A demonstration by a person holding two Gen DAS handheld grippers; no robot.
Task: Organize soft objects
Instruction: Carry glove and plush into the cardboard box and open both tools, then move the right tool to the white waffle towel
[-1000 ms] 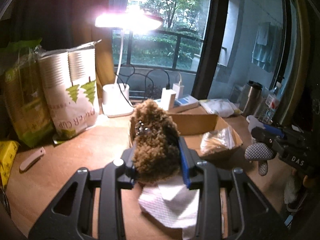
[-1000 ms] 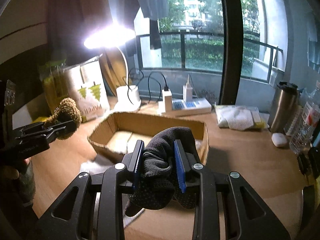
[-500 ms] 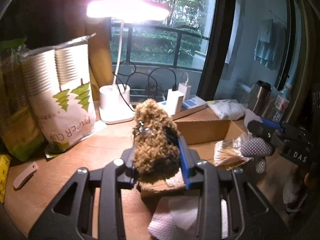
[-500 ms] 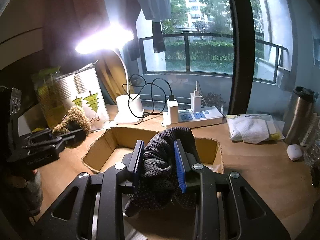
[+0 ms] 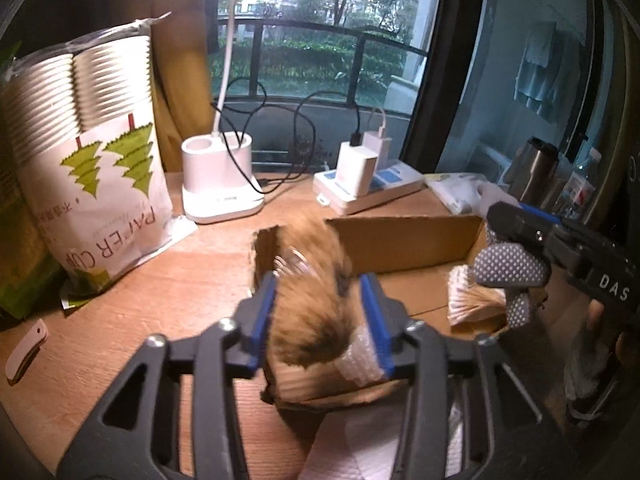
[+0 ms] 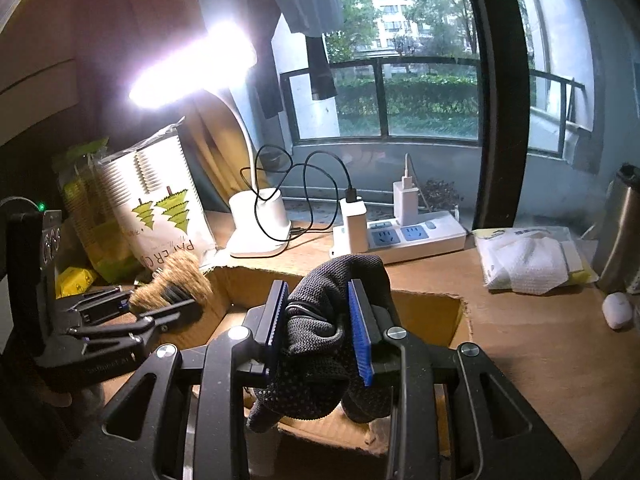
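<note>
My left gripper (image 5: pixel 320 316) has its jaws parted wider than before around a fuzzy brown plush (image 5: pixel 310 300), which looks motion-blurred over the near left corner of the open cardboard box (image 5: pixel 400 240). My right gripper (image 6: pixel 318 330) is shut on a dark dotted knit glove (image 6: pixel 320 336) and holds it above the box (image 6: pixel 424 312). The right gripper and glove (image 5: pixel 510 268) also show at the right in the left wrist view. The left gripper and plush (image 6: pixel 176 280) show at the left in the right wrist view.
A paper-cup bag (image 5: pixel 92 168), a white lamp base (image 5: pixel 218 184) and a power strip with chargers (image 5: pixel 368 188) stand behind the box. A packet (image 5: pixel 472 300) lies inside the box. White tissue (image 5: pixel 360 448) lies in front. A steel flask (image 6: pixel 620 232) and wipes (image 6: pixel 528 256) are right.
Both grippers moved forward over the box. The left jaws opened wider and the plush is blurred between them. The right gripper kept its hold on the glove.
</note>
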